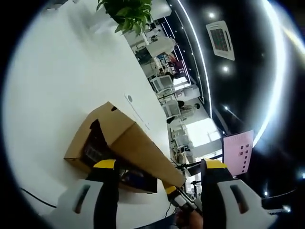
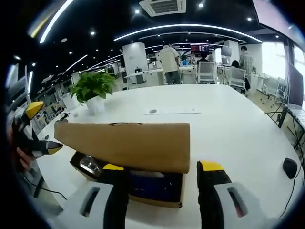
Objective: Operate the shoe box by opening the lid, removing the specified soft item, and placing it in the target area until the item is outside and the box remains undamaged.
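The raised lid (image 2: 128,145) hid most of your shoe box (image 2: 157,198) on the white table (image 2: 228,129); dark contents inside were hard to make out. Your left gripper (image 1: 159,169) and right gripper (image 2: 159,171) stood open, grasping nothing

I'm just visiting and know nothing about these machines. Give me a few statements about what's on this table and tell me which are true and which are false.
1. The lid of the cardboard shoe box is raised. True.
2. The box sits on a dark wooden floor. False: it rests on a white table.
3. A potted green plant stands on the table beyond the box. True.
4. The right claw is clamped on the lid. False: its jaws stand apart with nothing between them, short of the box.
5. Something dark lies inside the box. True, though what it is cannot be made out.
6. The left claw holds a soft item. False: its jaws are open and hold nothing.
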Available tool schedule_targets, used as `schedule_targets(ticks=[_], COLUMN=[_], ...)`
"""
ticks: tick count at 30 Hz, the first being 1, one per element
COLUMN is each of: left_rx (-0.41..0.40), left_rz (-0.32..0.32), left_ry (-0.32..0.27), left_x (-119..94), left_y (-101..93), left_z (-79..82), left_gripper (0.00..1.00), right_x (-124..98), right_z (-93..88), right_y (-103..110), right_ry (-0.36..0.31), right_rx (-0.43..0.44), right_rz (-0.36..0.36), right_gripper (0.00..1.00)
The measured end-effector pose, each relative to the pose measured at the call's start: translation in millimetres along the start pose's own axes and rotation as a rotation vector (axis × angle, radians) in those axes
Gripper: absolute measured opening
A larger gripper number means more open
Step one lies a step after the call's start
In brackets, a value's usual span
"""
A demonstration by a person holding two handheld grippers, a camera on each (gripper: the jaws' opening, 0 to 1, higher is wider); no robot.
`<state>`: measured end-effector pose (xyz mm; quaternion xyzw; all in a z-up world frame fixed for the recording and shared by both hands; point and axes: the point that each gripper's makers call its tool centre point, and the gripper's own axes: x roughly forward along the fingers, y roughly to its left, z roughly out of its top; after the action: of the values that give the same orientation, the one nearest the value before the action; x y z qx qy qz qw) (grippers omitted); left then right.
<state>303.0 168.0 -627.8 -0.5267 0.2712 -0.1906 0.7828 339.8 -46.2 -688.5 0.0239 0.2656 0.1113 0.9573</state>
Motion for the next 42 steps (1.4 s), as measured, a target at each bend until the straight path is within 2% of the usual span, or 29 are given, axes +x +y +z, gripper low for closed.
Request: schedule_targets(ticks=[4,6,10,12,13,14,17,20,24,26,28,29,30,31,32,33,34,38,42], left_rx=[0.014,0.035,0.223,0.298,0.324,0.337,0.362,0.359,0.391,0.529,0.631,0.71,0.753,0.789,0.799,0.82,0.819,0.808,0.821], left_rz=[-0.034,-0.037,0.02,0.015,0.017,0.033,0.038,0.043,0.061,0.095,0.121,0.139,0.141,0.13,0.128,0.141,0.145,0.14,0.156], left_ry=[0.033,0.085,0.149,0.152,0.175,0.193,0.199,0.196,0.206,0.205,0.212,0.185,0.176,0.209,0.219,0.226,0.232,0.222,0.224], left_x=[-6.2,-8.3,-11.1,-11.2,-12.1,-12.8,-12.2,-12.8,-14.5,-15.7,-17.0,-16.9,-16.6,-17.0,-16.1,-15.2,-14.2,-14.2,-15.5], left_y=[-0.7,2.9,16.7,16.9,17.7,21.8,26.2,28.8,32.5,35.5,37.2,38.2,37.2,36.9,38.2,41.6,42.8,43.8,47.0], left_z=[-8.5,-16.7,-28.8,-28.6,-31.7,-33.1,-31.6,-28.9,-27.1,-21.7,-19.1,-12.4,-10.7,-15.4,-16.6,-15.7,-15.7,-8.5,-3.6], left_gripper=[0.71,0.71,0.7,0.64,0.6,0.6,0.67,0.65,0.65,0.63,0.61,0.61,0.61,0.61,0.61,0.6,0.6,0.6,0.6], right_x=[1.3,2.3,6.2,7.8,8.3,9.0,13.1,19.9,19.8,19.2,19.8,21.8,26.2,28.8,30.0,31.4,31.6,32.9,33.6], right_z=[4.7,7.2,13.0,16.4,17.6,18.8,21.8,23.9,32.6,40.4,45.0,45.6,43.5,44.2,47.1,55.8,58.8,64.0,66.9], right_y=[-0.8,1.0,2.8,2.2,2.2,2.1,0.8,5.9,-2.3,-6.0,-6.8,-6.4,-3.7,-3.0,-4.2,-4.8,-4.1,-6.8,-15.0], right_ry=[-0.009,-0.011,-0.017,-0.027,-0.03,-0.032,-0.041,-0.043,-0.069,-0.098,-0.109,-0.107,-0.083,-0.075,-0.081,-0.119,-0.129,-0.137,-0.14], right_rx=[-0.007,-0.021,-0.047,-0.049,-0.05,-0.053,-0.074,-0.149,-0.114,-0.118,-0.138,-0.141,-0.194,-0.225,-0.248,-0.239,-0.212,-0.206,-0.23], right_rz=[0.006,0.016,0.017,0.014,0.014,0.013,0.016,0.054,0.023,0.012,0.008,0.005,0.01,0.003,-0.014,-0.028,-0.022,-0.03,-0.069], right_gripper=[0.58,0.55,0.53,0.53,0.53,0.54,0.57,0.59,0.58,0.57,0.55,0.53,0.5,0.46,0.44,0.44,0.44,0.43,0.34])
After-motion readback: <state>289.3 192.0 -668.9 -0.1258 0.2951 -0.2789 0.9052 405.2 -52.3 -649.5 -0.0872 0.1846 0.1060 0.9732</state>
